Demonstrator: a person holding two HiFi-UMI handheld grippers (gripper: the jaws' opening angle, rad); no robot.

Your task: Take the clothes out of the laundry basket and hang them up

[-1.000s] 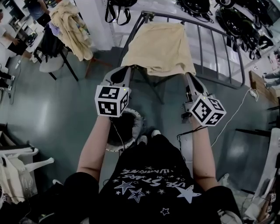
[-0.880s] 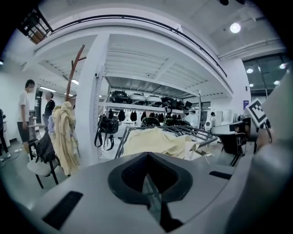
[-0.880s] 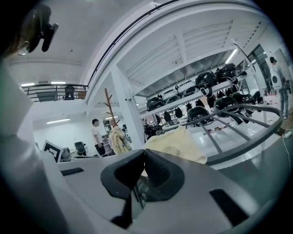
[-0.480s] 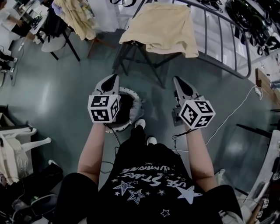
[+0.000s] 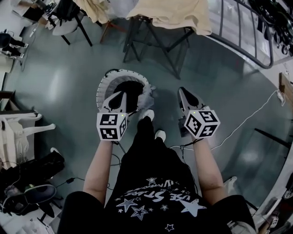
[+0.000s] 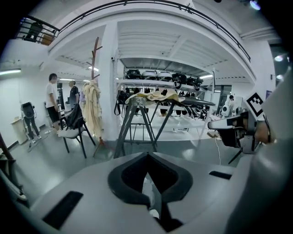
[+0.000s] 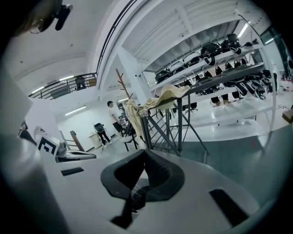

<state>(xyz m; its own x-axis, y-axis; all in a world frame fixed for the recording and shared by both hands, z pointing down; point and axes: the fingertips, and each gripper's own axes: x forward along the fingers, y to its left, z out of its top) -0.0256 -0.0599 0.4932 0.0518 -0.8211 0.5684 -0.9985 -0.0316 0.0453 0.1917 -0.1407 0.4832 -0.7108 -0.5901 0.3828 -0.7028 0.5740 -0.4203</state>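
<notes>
The round laundry basket (image 5: 106,82) stands on the floor with a white rim and a dark inside; a pale bit of cloth (image 5: 147,95) lies at its right edge. My left gripper (image 5: 122,94) hovers over the basket's near side, shut and empty. My right gripper (image 5: 181,90) is to the right of the basket over bare floor, also shut and empty. A beige cloth (image 5: 176,13) is draped over the folding drying rack (image 5: 155,43) beyond the basket. In the left gripper view the jaws (image 6: 147,156) are closed, with the rack (image 6: 137,123) ahead. The right gripper (image 7: 145,152) faces the same rack (image 7: 178,119).
A coat stand with a cream garment (image 6: 93,109) and a chair (image 6: 73,133) stand left of the rack, with two people (image 6: 52,98) behind. A curved metal railing (image 5: 249,43) runs at right. Cables (image 5: 247,121) trail across the floor. My feet (image 5: 153,123) are beside the basket.
Both grippers have come down and back from the draped rack to the basket's level. The beige cloth stays on the rack. The view has tipped toward the floor.
</notes>
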